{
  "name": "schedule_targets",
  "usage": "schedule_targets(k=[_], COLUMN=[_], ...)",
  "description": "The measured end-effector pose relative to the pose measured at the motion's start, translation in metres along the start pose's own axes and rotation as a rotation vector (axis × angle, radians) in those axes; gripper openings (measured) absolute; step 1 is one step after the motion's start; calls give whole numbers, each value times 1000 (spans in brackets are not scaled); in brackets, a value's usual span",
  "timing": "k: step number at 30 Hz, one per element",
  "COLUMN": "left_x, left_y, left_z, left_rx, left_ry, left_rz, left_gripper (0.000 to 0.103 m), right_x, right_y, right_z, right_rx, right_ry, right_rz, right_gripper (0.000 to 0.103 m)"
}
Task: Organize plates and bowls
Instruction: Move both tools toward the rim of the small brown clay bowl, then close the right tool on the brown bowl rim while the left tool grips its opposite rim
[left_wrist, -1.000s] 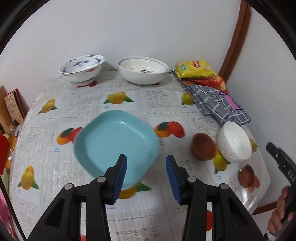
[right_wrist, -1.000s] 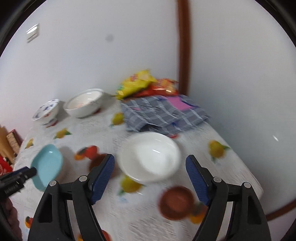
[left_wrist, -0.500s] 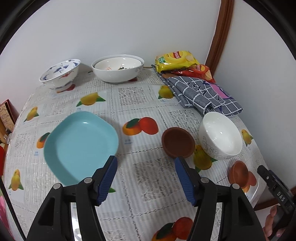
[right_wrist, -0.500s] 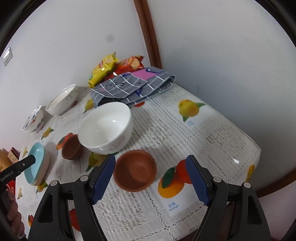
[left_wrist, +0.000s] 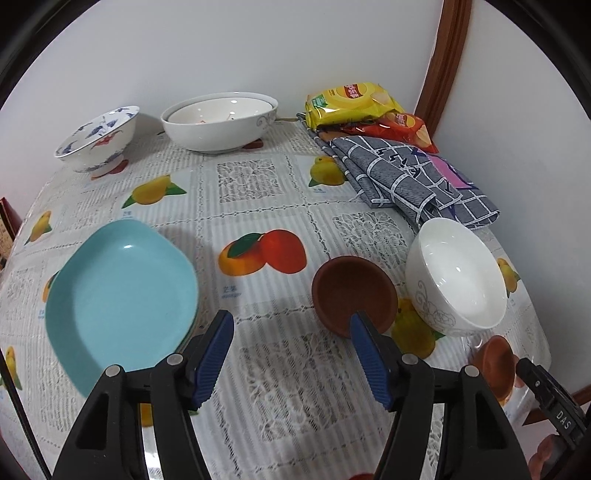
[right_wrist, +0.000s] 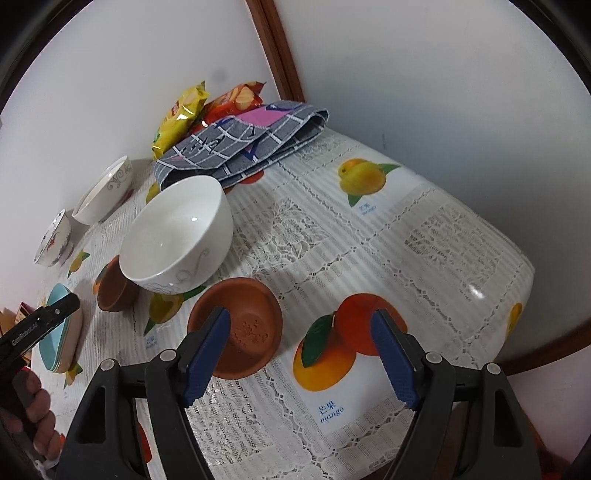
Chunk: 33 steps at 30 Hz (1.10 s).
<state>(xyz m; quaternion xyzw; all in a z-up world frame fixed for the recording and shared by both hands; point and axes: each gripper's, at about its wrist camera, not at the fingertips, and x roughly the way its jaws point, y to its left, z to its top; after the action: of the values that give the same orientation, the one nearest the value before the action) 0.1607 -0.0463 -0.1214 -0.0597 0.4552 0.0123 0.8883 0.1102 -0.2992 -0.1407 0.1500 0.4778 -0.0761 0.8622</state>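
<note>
My left gripper (left_wrist: 291, 325) is open and empty, between the teal square plate (left_wrist: 118, 295) on its left and a small brown bowl (left_wrist: 352, 291) at its right finger. A white bowl (left_wrist: 456, 273) stands right of the brown bowl. My right gripper (right_wrist: 301, 325) is open and empty over the tablecloth; its left finger overlaps a brown saucer (right_wrist: 240, 326). The white bowl (right_wrist: 177, 240), brown bowl (right_wrist: 112, 286) and teal plate (right_wrist: 61, 339) show left of it.
A blue-patterned bowl (left_wrist: 98, 138) and nested large white bowls (left_wrist: 219, 120) stand at the back by the wall. Snack packets (left_wrist: 351, 101) and a folded checked cloth (left_wrist: 410, 177) lie at the back right. The table edge (right_wrist: 517, 295) runs close on the right.
Both grippers have swung right. The left view moved off the teal plate toward the brown bowl. The right gripper dropped from over the white bowl to the brown saucer.
</note>
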Motion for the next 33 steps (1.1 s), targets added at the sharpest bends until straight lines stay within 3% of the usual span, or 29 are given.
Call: schedule_targets(k=[12, 20, 30, 33], left_x=[37, 56, 71, 72], left_y=[-13, -18, -19, -21], left_z=[11, 15, 17, 18], left_rx=[30, 45, 45, 50], left_ry=[63, 95, 119, 116], left_rz=[-10, -7, -16, -31], left_gripper=[62, 62, 44, 37], right_x=[12, 26, 36, 37], right_y=[11, 11, 20, 20], right_z=[-2, -2, -2, -1], right_rx=[-53, -52, -76, -76], right_ry=[38, 85, 96, 87], right_rz=[3, -18, -39, -49], right_gripper=[67, 54, 44, 32])
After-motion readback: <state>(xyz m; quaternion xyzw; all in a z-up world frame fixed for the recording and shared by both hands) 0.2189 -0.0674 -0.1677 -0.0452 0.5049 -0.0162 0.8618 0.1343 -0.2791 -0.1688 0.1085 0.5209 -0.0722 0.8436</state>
